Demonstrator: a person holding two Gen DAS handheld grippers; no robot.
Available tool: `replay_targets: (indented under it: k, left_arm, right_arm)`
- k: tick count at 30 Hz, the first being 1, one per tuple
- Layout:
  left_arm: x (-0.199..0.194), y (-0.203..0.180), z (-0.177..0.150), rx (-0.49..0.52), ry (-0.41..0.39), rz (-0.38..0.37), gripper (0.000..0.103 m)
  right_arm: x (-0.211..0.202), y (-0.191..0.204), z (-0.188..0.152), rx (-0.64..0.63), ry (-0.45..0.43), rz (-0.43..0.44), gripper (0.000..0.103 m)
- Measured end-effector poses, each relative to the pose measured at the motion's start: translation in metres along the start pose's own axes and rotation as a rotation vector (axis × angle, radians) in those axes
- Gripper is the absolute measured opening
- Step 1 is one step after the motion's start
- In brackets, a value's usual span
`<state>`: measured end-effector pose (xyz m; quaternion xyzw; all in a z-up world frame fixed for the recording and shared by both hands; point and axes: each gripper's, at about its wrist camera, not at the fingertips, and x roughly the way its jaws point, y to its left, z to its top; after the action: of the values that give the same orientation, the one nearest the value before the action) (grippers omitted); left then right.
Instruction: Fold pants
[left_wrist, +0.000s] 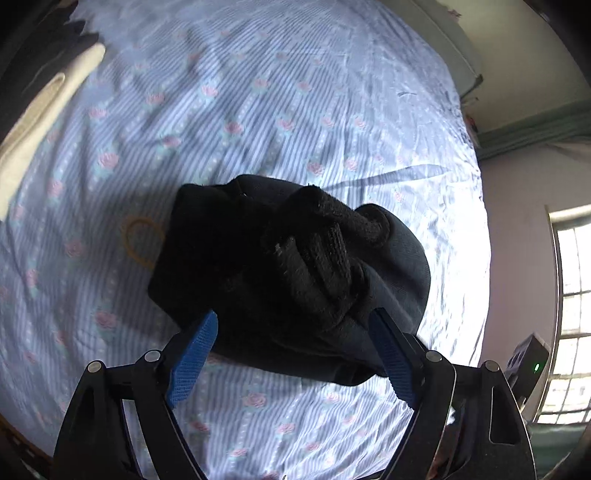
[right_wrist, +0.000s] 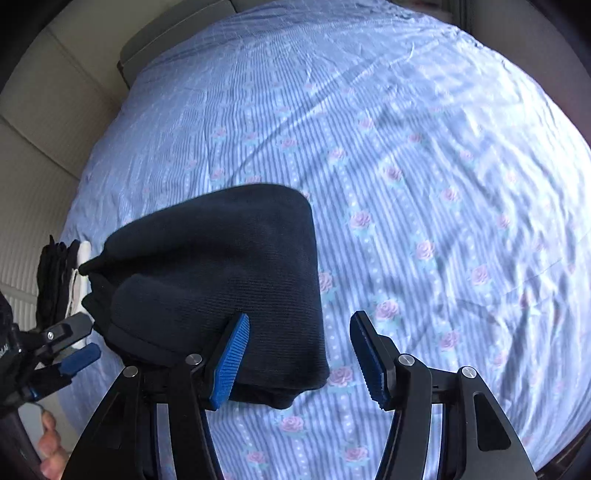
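While the black pants (left_wrist: 291, 280) sit as a lumpy bundle at mid-bed, 12 o'clock of the left gripper (left_wrist: 291, 354), both claws gape, gripping nothing. Right gripper (right_wrist: 299, 354) has the bundle's edge at its 10 o'clock, w/ one pad over the cloth. Risk, imo: thick rolled hem on top may unroll b/c nothing pins it; a one-layer pinch would drag the fold apart on the sheet (left_wrist: 258, 110).

- Pants (right_wrist: 221, 266) were black knitted cloth, matt, finely ribbed; a fuzzy, thicker ribbed band (left_wrist: 325, 240) lay bunched on top.
- Bedsheet (left_wrist: 295, 110) was thin creased cloth, striped with roses.
- Left gripper (left_wrist: 295, 354) and right gripper (right_wrist: 299, 354) had matt black frames, ridged blue pads (right_wrist: 229, 362) and shiny metal pins.
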<state>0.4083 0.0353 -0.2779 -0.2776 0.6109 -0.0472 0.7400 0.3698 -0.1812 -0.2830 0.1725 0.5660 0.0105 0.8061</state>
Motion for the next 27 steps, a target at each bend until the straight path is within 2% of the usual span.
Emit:
replay_targets:
  k: [3, 5, 7, 8, 9, 12, 13, 14, 15, 18, 23, 27]
  left_arm:
    - [0.015, 0.0, 0.002, -0.011, -0.008, 0.013, 0.09]
    - [0.028, 0.002, 0.004, -0.012, 0.012, 0.035, 0.09]
    - [0.04, 0.005, 0.008, -0.048, 0.037, 0.019, 0.087]
    - [0.042, 0.006, 0.01, -0.072, 0.036, 0.005, 0.078]
    - [0.043, 0.005, 0.01, -0.08, 0.03, -0.009, 0.063]
    - [0.038, -0.007, 0.013, -0.023, 0.014, 0.016, 0.04]
    - [0.034, -0.011, 0.013, 0.007, 0.01, 0.019, 0.037]
    - [0.027, -0.015, 0.014, 0.027, -0.006, 0.016, 0.027]
    - [0.017, -0.017, 0.015, 0.03, -0.015, -0.016, 0.026]
    - [-0.013, -0.028, 0.018, 0.049, -0.066, -0.081, 0.024]
    - [-0.05, -0.052, 0.012, 0.14, -0.106, -0.163, 0.022]
    - [-0.066, -0.051, 0.013, 0.154, -0.12, -0.195, 0.022]
  right_arm:
    - [0.006, 0.003, -0.006, -0.007, 0.025, 0.048, 0.058]
    - [0.007, 0.005, -0.009, -0.017, 0.03, 0.057, 0.058]
    - [0.009, 0.002, -0.008, -0.009, 0.036, 0.072, 0.058]
    - [0.01, 0.001, -0.008, -0.002, 0.041, 0.078, 0.058]
    - [0.011, 0.001, -0.007, 0.005, 0.045, 0.08, 0.058]
    - [0.01, 0.005, -0.006, -0.006, 0.051, 0.094, 0.058]
    - [0.006, 0.007, -0.006, -0.021, 0.05, 0.107, 0.058]
    - [-0.001, 0.008, -0.006, -0.029, 0.043, 0.114, 0.058]
    - [-0.011, 0.007, -0.009, -0.029, 0.025, 0.119, 0.059]
    - [-0.034, 0.002, -0.026, -0.044, -0.005, 0.119, 0.077]
    - [-0.011, 0.018, -0.032, -0.107, 0.051, 0.078, 0.077]
    - [0.013, 0.032, -0.019, -0.12, 0.036, 0.032, 0.077]
